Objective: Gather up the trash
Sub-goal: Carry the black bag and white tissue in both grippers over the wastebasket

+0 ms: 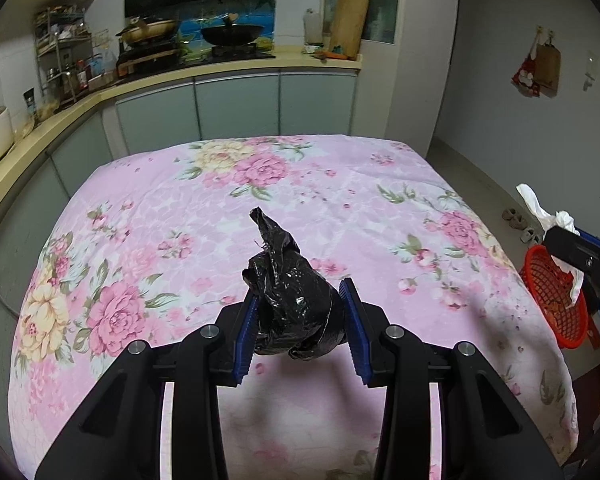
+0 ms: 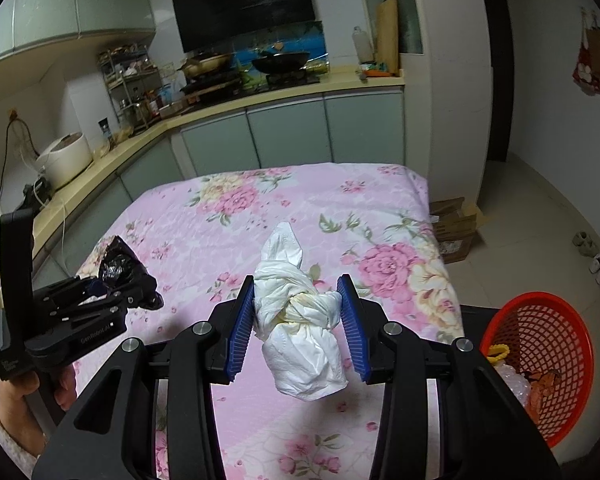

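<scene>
- Already my left gripper (image 1: 300, 320) pinched the black bag (image 1: 288, 292) above the flowered cloth (image 1: 180, 208).
- My right gripper (image 2: 298, 320) squeezed the white tissue wad (image 2: 300, 320) (soft, light, likely crushable), gripped mid-bundle.
- Beside the table sat the red basket (image 2: 576, 344).

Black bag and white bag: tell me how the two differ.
The black bag is dark, glossy plastic; the white bag is pale, matte and knotted in the middle. The black bag sits in the left gripper, the white bag in the right gripper. Both are crumpled, clamped between blue pads, and held above the flowered cloth.
</scene>
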`<state>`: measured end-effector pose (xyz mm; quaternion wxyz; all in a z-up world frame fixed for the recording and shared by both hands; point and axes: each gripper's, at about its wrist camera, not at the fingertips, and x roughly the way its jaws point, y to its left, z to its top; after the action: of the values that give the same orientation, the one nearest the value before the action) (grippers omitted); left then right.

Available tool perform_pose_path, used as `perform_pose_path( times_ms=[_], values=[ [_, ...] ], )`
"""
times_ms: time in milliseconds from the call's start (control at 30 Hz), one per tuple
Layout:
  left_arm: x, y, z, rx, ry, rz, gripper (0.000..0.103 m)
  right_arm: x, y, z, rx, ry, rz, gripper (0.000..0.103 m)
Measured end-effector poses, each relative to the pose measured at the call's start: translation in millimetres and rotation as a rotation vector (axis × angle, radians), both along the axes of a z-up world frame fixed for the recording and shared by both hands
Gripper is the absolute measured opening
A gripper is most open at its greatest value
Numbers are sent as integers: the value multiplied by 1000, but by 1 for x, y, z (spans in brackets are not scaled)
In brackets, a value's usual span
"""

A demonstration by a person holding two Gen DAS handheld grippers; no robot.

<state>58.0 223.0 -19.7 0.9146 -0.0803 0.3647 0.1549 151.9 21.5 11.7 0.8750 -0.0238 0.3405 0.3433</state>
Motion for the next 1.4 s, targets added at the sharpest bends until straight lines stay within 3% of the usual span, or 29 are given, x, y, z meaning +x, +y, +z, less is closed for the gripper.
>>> perform_pose_path(
  times_ms=[800,1400],
  values=[
    [84,-124,12,20,-1,-309,37,39,-125,12,44,6,-300,40],
    [139,-226,-11,-29,62,-528,37,55,-208,0,2,28,-503,40]
  ],
)
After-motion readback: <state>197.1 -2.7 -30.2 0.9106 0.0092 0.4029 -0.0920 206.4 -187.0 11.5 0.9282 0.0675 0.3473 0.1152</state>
